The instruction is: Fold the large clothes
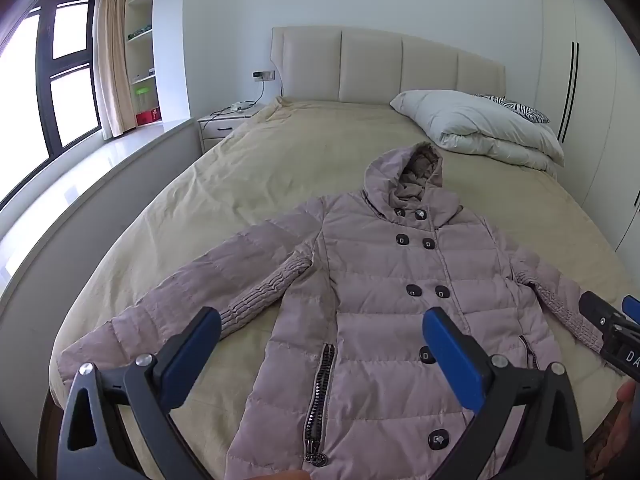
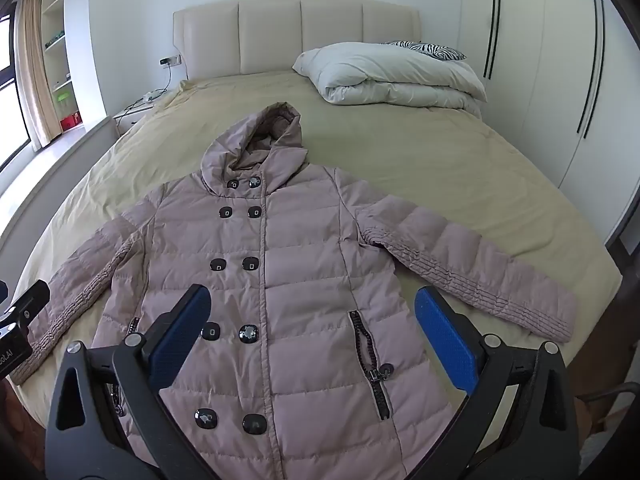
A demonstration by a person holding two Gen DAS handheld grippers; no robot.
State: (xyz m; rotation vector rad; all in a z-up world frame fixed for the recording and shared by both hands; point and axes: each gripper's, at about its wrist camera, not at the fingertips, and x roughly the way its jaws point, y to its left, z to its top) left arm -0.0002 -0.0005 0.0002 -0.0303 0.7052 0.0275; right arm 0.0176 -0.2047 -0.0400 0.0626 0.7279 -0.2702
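1. The left hand-held gripper [image 1: 322, 330] hovers above the coat's lower front, its blue textured pads spread wide, holding nothing.
2. The right hand-held gripper [image 2: 312, 312] hovers likewise, jaws wide apart and empty.
3. The quilted mauve coat [image 2: 272, 264] lies flat, front up, sleeves spread, dark glossy buttons in pairs.
4. The bed [image 2: 440, 152] under it has a wrinkled beige sheet.
5. A folded white duvet [image 2: 392, 76] lies near the padded headboard [image 2: 296, 36].

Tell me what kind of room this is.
A bedroom, most likely: a made bed with padded headboard, a folded duvet at its head, and a nightstand beside it.
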